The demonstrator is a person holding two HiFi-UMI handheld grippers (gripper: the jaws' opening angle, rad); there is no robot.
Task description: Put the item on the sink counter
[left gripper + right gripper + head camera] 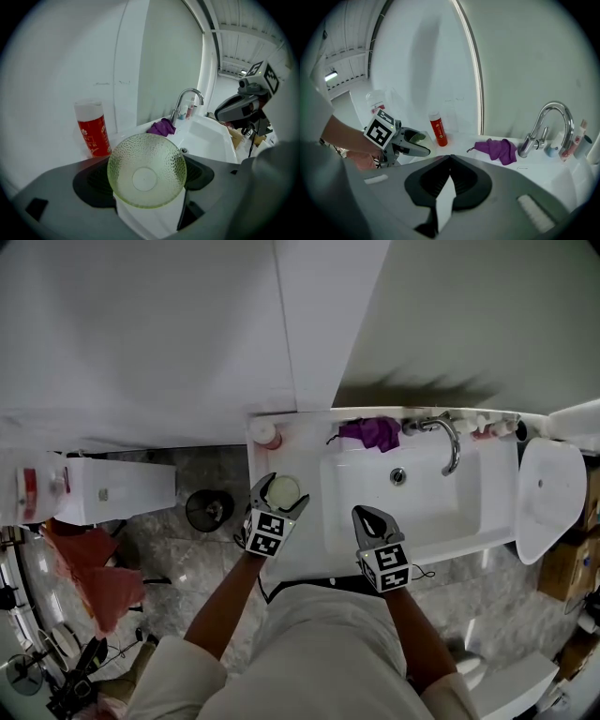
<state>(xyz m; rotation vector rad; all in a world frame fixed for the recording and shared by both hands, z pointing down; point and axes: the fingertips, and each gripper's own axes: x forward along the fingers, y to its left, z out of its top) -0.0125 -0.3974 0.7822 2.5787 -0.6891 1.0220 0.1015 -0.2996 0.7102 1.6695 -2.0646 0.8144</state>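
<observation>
At centre left of the head view, the left gripper (278, 489) is clasping the green glass bowl (283, 491) across its rim, jaws spread wide, over the bench (281, 457). The right gripper (367, 515) is hovering pinched together, empty. The smooth glass could slip out and chip, or the bowl could knock the red bottle (265, 434) nearby.

The bowl (146, 171) in my left claw (146, 187) is pale green glass, dimpled all over round a smooth centre. Far left, the bottle (93, 133) is red with a white cap and small white flowers. A purple cloth (161, 127) lies on the white counter (305, 559). My cubes (265, 532) carry black-and-white squares.
</observation>
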